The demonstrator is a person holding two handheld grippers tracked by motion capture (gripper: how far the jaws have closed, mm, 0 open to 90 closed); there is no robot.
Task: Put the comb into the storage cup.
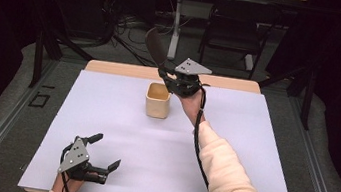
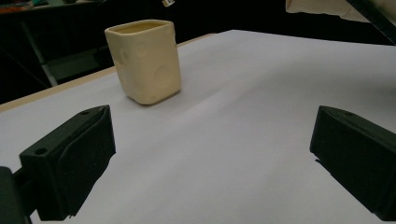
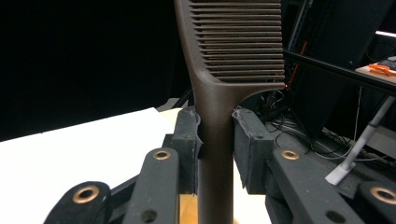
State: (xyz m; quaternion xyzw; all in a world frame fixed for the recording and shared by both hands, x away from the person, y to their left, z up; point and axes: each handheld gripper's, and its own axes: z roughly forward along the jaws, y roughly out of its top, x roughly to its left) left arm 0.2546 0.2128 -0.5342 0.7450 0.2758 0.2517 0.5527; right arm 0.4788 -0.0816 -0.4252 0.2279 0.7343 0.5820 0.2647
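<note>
High view: a table (image 1: 263,139) covered by a white sheet bore a cream square cup (image 1: 157,100) toward 12 o'clock of centre. The right gripper (image 1: 169,73), at the cup's 1 o'clock and just beside its rim, held a dark brown comb (image 1: 156,46), which rose toward 11 o'clock. Right gripper view: both jaws were clamped on the comb's handle (image 3: 215,154) (teeth above, pointing right). The left gripper (image 1: 105,152) rested near the sheet's 7 o'clock corner, well apart from the cup. Left gripper view: its jaws stood wide apart with nothing between them; the cup (image 2: 144,59) lay ahead at 11 o'clock.
</note>
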